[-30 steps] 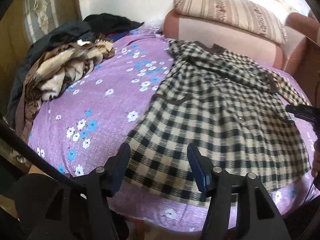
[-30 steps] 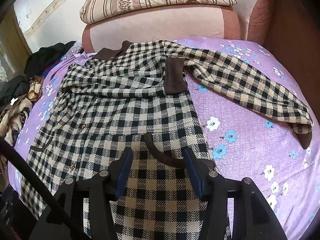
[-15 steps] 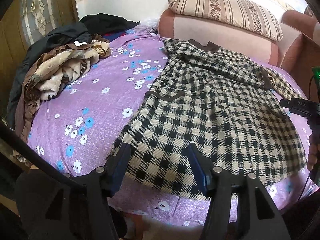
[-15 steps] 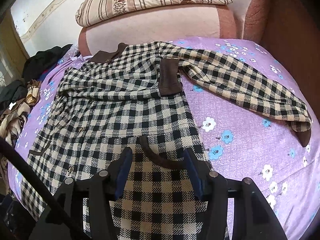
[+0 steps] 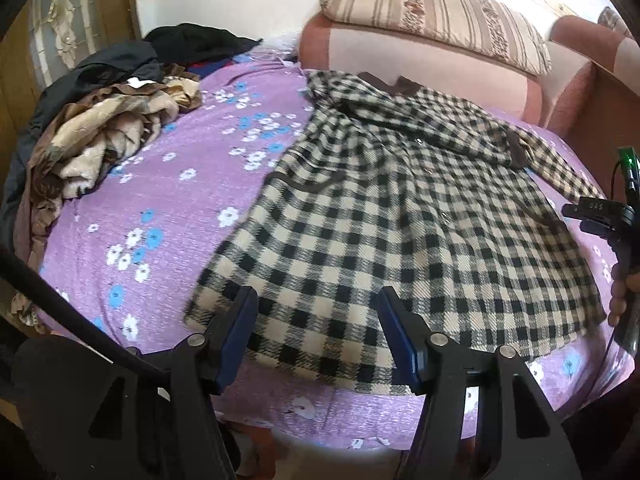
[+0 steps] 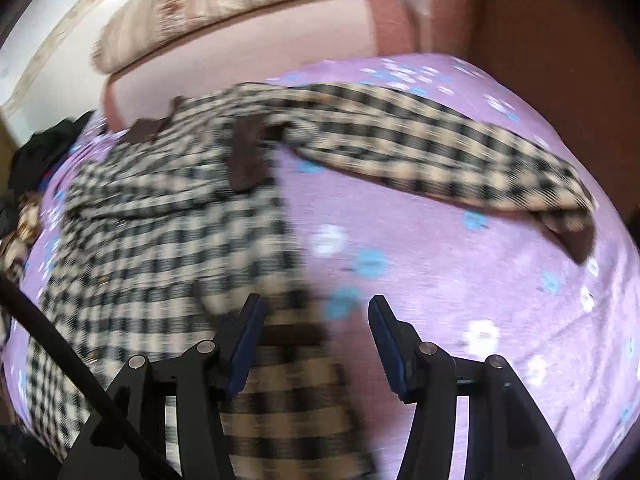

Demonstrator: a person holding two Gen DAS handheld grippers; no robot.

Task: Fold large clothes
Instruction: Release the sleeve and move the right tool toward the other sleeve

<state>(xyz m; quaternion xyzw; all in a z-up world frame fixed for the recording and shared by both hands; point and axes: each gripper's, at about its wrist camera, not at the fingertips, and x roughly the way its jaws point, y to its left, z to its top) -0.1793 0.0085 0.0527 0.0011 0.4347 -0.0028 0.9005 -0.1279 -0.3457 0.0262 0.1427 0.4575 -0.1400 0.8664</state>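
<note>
I see a bed covered by a purple flowered sheet (image 5: 168, 200), with a pink padded headboard (image 5: 420, 68) at its far end and a striped pillow (image 5: 436, 20) resting on top of that. A heap of crumpled brown and dark clothes (image 5: 100, 136) sits on the sheet's far left side, well apart from the work.

The checked coat (image 5: 392, 216) lies spread flat across the sheet, collar toward the headboard and hem at the near edge. In my right wrist view, which is blurred, one sleeve (image 6: 440, 148) stretches out to the right across the bare sheet.

My left gripper (image 5: 318, 328) hovers over the coat's hem near its lower left corner; its jaws are opening, with cloth showing below the gap but no pad pressing on it. My right gripper (image 6: 312, 332) stands with its jaws spread above the coat's right edge, the left finger over checked cloth and the right one over purple sheet, nothing pinched. From the left wrist view I also catch the right gripper's body and the fingers of the hand (image 5: 620, 292) holding it at the frame's right edge.
</note>
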